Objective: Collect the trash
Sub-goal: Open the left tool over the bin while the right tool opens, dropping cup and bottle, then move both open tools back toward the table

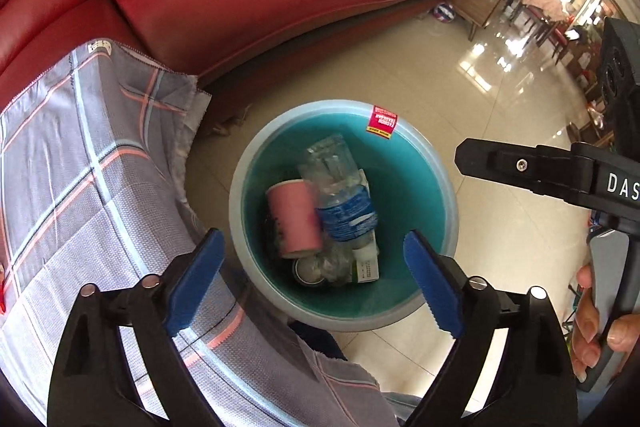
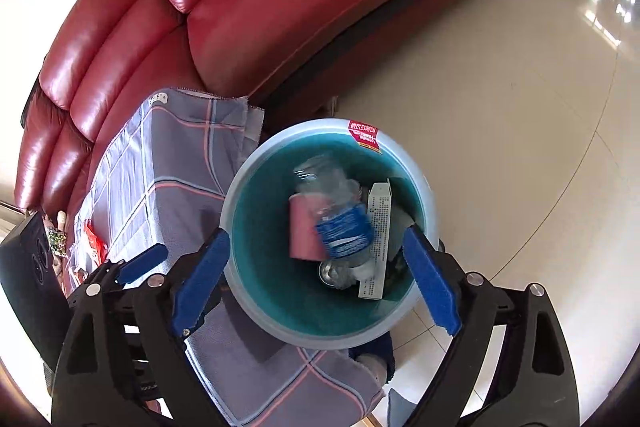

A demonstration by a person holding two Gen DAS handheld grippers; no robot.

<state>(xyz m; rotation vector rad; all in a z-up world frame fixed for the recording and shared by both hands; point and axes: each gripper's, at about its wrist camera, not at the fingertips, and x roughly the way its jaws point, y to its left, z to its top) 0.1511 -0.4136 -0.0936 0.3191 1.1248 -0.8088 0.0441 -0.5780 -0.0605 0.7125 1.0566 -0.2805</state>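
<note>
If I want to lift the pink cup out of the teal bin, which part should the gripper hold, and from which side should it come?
Grip the pink cup across its round body, coming straight down from above through the open top of the bin. The cup lies on its side, so the curved wall faces up. The plastic bottle leans against one side, so probably close the fingers nearer the cup's free end.

We can read little here. On the side of the right hand-held gripper (image 1: pixel 560 175), seen from the left wrist view, white capitals spell "DAS" before the frame edge cuts the word off. A red sticker (image 1: pixel 381 121) on the rim of the teal bin (image 1: pixel 256 155) carries lettering, upside down and too small for us to make out. The blue label of the plastic bottle (image 1: pixel 346 213) and the printed white carton (image 2: pixel 378 227) in the bin show text we cannot read.
</note>
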